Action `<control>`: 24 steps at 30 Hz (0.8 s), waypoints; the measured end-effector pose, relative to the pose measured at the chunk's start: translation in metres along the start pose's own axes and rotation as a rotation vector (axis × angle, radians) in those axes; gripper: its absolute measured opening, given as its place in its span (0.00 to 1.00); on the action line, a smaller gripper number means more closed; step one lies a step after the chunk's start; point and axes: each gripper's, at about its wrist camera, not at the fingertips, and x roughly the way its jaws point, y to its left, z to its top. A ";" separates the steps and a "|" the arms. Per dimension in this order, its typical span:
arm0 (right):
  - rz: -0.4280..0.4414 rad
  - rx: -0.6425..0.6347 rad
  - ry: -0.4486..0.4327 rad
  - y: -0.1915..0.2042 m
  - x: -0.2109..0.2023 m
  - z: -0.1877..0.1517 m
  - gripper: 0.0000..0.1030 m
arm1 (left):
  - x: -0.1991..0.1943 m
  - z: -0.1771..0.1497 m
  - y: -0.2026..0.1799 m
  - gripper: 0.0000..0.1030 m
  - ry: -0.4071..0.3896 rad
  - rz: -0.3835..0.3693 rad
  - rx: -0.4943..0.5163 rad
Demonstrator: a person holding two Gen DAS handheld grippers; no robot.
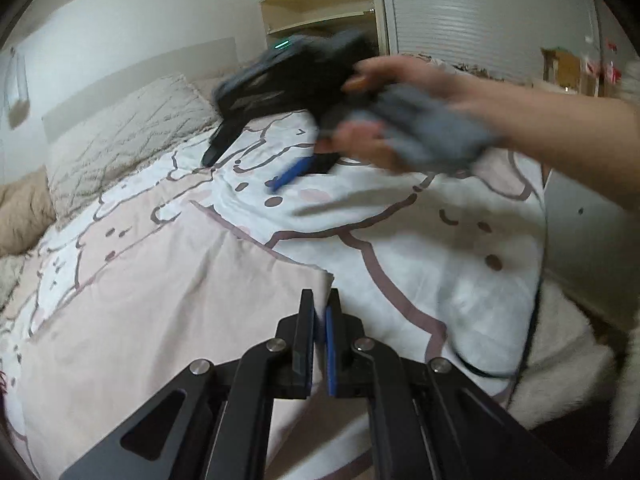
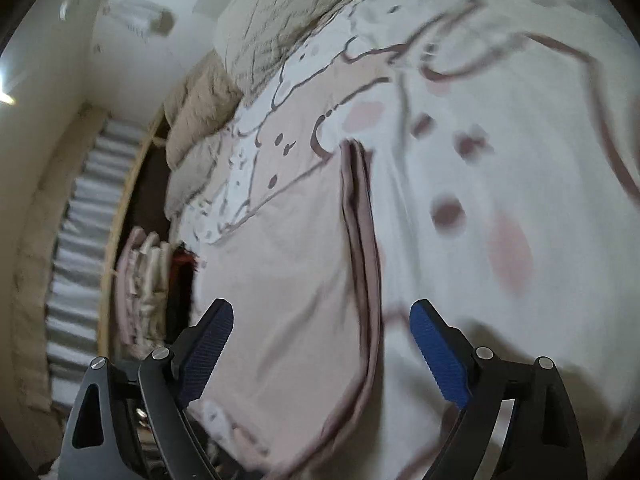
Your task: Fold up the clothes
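Observation:
A pale pink garment [image 1: 168,300] lies flat on the bed, its corner right at my left gripper [image 1: 320,300]. The left gripper's jaws are nearly closed, with the pink cloth's edge seeming pinched between them. In the right wrist view the same pink garment [image 2: 288,280] shows a folded edge [image 2: 360,240] running down the middle. My right gripper [image 2: 320,320] is open and empty above that edge. In the left wrist view the right gripper [image 1: 256,136] is blurred, held by a bare hand [image 1: 400,112] over the far part of the bed.
The bed has a white and pink cartoon duvet [image 1: 420,240] and beige pillows [image 1: 120,140] at its head. A wardrobe with open shelves [image 1: 320,0] stands behind. A black cable [image 1: 532,320] hangs at the bed's right edge. Folded clothes [image 2: 144,288] are stacked beside the bed.

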 end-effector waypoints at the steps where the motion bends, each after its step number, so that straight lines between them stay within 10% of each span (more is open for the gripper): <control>1: -0.012 -0.013 0.017 0.001 0.009 0.013 0.64 | -0.002 0.001 0.002 0.05 -0.001 -0.014 -0.020; 10: -0.027 -0.055 0.173 -0.013 0.093 0.077 0.59 | -0.020 0.008 0.017 0.05 -0.019 -0.057 -0.136; 12: -0.007 -0.070 0.167 -0.011 0.096 0.082 0.40 | -0.023 0.008 0.022 0.05 -0.034 -0.050 -0.151; 13: 0.007 -0.065 0.180 -0.011 0.100 0.083 0.04 | -0.024 0.008 0.025 0.05 -0.041 -0.046 -0.159; 24: -0.006 -0.133 0.047 0.068 0.064 0.086 0.04 | -0.084 0.002 0.052 0.02 -0.134 -0.001 -0.257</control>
